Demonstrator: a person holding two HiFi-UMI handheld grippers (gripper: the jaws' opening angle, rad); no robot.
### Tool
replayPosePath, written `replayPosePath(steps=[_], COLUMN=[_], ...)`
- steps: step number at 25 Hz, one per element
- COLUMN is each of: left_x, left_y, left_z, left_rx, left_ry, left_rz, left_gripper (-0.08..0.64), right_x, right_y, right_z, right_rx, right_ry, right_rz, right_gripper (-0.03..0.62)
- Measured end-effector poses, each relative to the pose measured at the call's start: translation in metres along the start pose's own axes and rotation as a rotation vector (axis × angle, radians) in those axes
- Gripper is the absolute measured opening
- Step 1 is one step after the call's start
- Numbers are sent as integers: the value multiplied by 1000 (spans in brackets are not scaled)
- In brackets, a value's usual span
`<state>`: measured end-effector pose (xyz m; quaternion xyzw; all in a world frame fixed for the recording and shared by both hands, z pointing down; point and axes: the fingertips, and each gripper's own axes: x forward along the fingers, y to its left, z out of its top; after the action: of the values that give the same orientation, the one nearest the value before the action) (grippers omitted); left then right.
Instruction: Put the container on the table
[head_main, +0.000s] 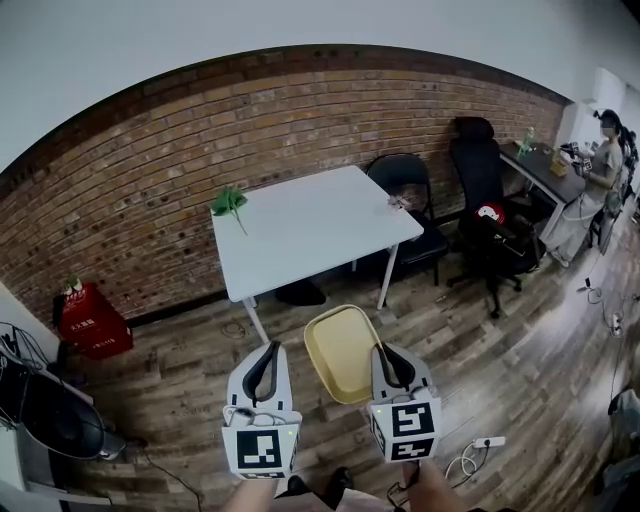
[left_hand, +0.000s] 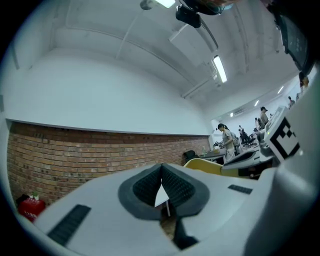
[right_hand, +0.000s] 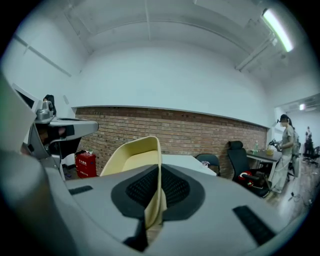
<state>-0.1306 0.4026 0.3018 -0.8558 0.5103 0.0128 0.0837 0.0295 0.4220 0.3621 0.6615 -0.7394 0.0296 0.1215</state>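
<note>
The yellow container (head_main: 342, 352) is being pinched by its rim in the right gripper (head_main: 384, 356), in mid-air, the left gripper (head_main: 268, 362) being held pressed together, empty. Well beyond, the near edge of the table (head_main: 310, 225) is being faced along the container's long axis.

Head view: the container's (head_main: 340, 352) right rim was hidden behind the right gripper (head_main: 385, 351), and the person's forearms (head_main: 432, 492) were cut off by the bottom edge. A small item (head_main: 400, 203) at the table's (head_main: 310, 225) far corner was too small to identify, as was the print on the red box (head_main: 90, 322). Left gripper view: only a yellow sliver of the container showed past the left gripper's (left_hand: 162, 175) body, and the other gripper's marker cube (left_hand: 285, 137) was cut by the right edge. Right gripper view: the rim section between the pads (right_hand: 177, 187) was concealed
</note>
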Motion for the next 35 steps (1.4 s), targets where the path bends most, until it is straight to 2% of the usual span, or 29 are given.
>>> replayPosePath(steps=[11,16,22,29,35], left_x=[29,68,140,224,278], left_y=[2,16,51,110,141], left_z=[-24,-39,-58,-60,-54], left_rx=[-16,-22,0,-4,18], left_ry=[39,43,32,26,3], left_rz=[50,45,32,19,-2], left_gripper=[11,10,11,11,11], right_x=[39,82,159,252,302], right_y=[-27,-36,-49,-56,-68], right_z=[-10,-12,-8,27,64], right_rx=[10,7,27,36,16], right_ry=[26,39,52,45,-1], right_rz=[38,37,27,4,-28], right_gripper=[15,14,14,14,14])
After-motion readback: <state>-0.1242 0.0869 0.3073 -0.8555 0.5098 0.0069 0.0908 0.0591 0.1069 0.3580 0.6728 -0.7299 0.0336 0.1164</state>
